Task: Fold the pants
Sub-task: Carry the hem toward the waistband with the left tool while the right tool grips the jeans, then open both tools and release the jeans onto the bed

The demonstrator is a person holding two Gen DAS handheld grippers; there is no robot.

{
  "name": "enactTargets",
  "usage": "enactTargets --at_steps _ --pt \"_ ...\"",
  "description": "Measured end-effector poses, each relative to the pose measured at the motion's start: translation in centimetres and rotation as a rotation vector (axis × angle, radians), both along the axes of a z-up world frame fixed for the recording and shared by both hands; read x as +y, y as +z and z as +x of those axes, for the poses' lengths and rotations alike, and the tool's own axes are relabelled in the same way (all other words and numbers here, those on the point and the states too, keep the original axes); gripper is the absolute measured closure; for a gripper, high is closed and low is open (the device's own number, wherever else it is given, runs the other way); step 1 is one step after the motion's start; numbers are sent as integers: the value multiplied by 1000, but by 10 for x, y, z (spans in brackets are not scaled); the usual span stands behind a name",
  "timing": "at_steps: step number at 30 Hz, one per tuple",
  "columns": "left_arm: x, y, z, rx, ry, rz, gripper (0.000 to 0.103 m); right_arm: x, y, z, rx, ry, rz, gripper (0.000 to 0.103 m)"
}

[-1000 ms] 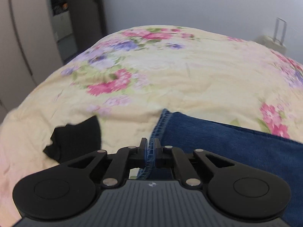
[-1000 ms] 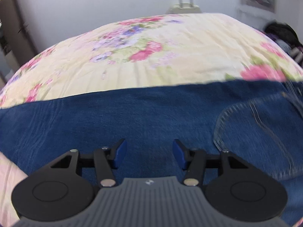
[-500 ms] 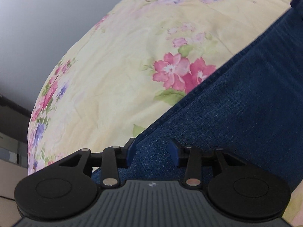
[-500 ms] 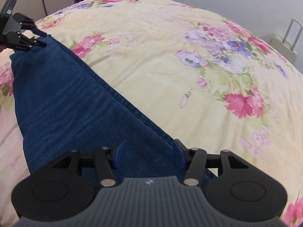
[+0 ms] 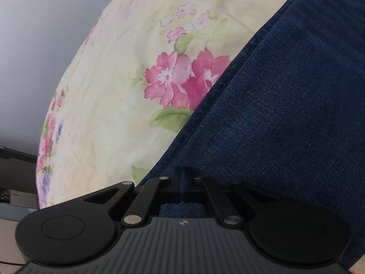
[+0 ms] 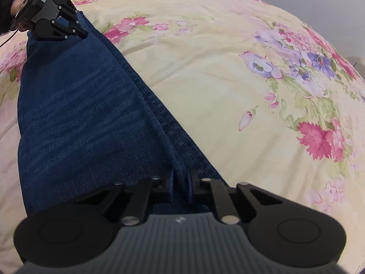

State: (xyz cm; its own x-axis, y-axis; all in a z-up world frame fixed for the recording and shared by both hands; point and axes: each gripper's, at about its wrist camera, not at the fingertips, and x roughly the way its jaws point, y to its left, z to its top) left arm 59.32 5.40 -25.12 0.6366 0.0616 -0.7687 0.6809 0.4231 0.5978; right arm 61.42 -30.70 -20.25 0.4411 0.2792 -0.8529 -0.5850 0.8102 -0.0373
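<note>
The jeans (image 6: pixel 75 114) lay flat on the floral bedspread (image 6: pixel 228 68), doubled into one long dark-blue band. In my right wrist view the band's long axis ran from my right gripper (image 6: pixel 180 183) at the bottom centre up and away to the upper left, where my left gripper (image 6: pixel 81 26) sat on its far end. A stitched seam followed the band's right-hand edge the whole way, with the bare bedspread just beyond it.

My right gripper was pinched nearly closed on that seamed edge, a ridge of denim standing up between the blue pads. From my left wrist view the jeans (image 5: pixel 285 114) filled the right side, the edge slanting from the bottom centre to the upper right, with a pink flower print just beside it. My left gripper (image 5: pixel 182 180) had its fingers drawn together on a fold of denim; the pads were dim and blurred there, so it looked clamped on the cloth, but I couldn't be sure how much it held.
</note>
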Motion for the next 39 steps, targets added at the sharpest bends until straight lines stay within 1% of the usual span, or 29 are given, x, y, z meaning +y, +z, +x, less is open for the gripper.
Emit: enactTargets --at_steps 1,4,7,9,10,11,12,14,15,16,17,18,19,21,23,26,28,29,31,33,36,38,39 --pt "-1 0 -5 -38 9 -4 103 2 2 -4 -22 2 -12 103" --pt "3 14 -3 -121 71 -56 103 6 16 -15 -104 12 -53 103" --pt "5 27 13 -151 137 -95 103 4 31 -11 -152 -9 -63 103" --pt "1 26 18 -179 165 -86 103 2 30 0 -125 -32 -68 103" --pt "2 28 19 -191 177 -96 103 1 26 5 -115 -48 -72 103" --pt "6 31 20 -191 199 -124 103 2 21 8 -112 -58 -81 103" --pt "12 38 22 -179 233 -158 97 3 15 11 -98 -65 -85 103" --pt "31 52 22 -155 306 -241 89 5 2 17 -37 -82 -83 101" --pt "47 62 21 -141 363 -290 82 5 -1 17 -32 -96 -75 96" --pt "63 70 18 -138 413 -332 76 2 0 16 -46 -122 -60 79" --pt "79 78 14 -137 465 -372 74 -2 4 13 -64 -153 -36 71" --pt "97 86 10 -136 523 -413 70 -7 9 9 -78 -182 4 73" --pt "115 92 1 -137 585 -468 65 -13 15 3 -85 -215 55 73" --pt "152 102 -12 -129 709 -580 56 -23 26 -15 -106 -298 116 72" --pt "183 107 -25 -123 797 -682 55 -35 32 -37 -111 -403 155 71" --pt "214 104 -29 -111 872 -748 55 -55 32 -77 -107 -549 226 71" --pt "222 97 -18 -95 891 -767 54 -65 29 -106 -106 -624 261 71" --pt "223 95 -15 -109 894 -768 54 -69 26 -119 -108 -654 270 71" --pt "219 89 -5 -132 893 -771 50 -77 20 -140 -107 -724 266 71" --pt "213 81 9 -124 890 -784 50 -87 15 -156 -104 -785 271 70" --pt "198 68 29 -149 866 -729 50 -97 9 -177 -115 -850 269 70" --pt "188 59 39 -136 843 -688 51 -103 5 -186 -122 -880 274 70" --pt "184 57 42 -138 837 -672 53 -105 3 -187 -125 -895 272 70"
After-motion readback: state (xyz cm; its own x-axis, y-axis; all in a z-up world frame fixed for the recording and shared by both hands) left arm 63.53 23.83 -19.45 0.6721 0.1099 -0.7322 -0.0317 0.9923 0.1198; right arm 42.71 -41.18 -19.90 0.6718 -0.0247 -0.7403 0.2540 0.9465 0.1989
